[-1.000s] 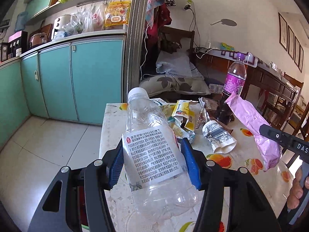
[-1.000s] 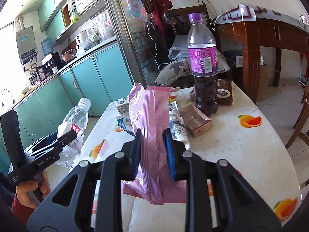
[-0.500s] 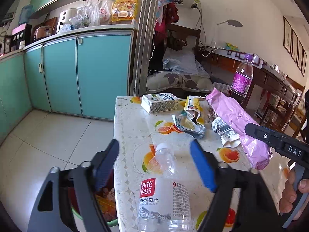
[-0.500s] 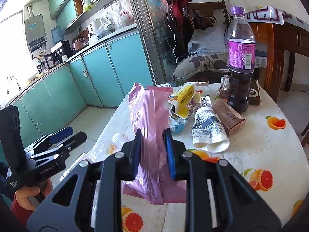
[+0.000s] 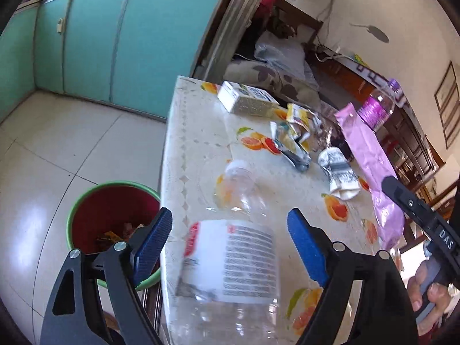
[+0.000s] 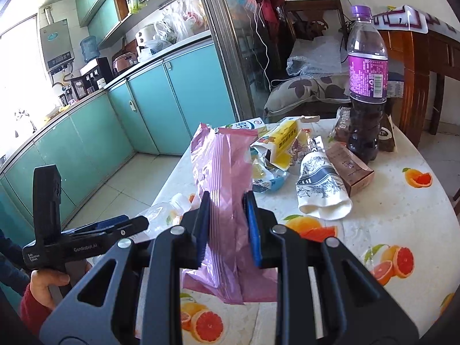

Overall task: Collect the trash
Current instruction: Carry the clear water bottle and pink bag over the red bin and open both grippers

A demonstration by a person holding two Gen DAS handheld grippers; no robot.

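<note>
A: Where do you stand with the trash?

B: Your table (image 5: pixel 201 132) carries most of it, and the red bin (image 5: pixel 112 215) sits on the floor just beside its edge. Your left gripper (image 5: pixel 230 244) has just been opening; its jaws are spread wide, and the clear bottle (image 5: pixel 230 258) lies on its side between them, untouched by the pads as far as you can see.

A: And your other hand?

B: Your right gripper (image 6: pixel 227 224) is pinching the pink wrapper (image 6: pixel 221 172), held up above the table.

A: So what is next?

B: Probably 1 of 2 moves: close again on the bottle, or carry the wrapper across to the bin.
</note>
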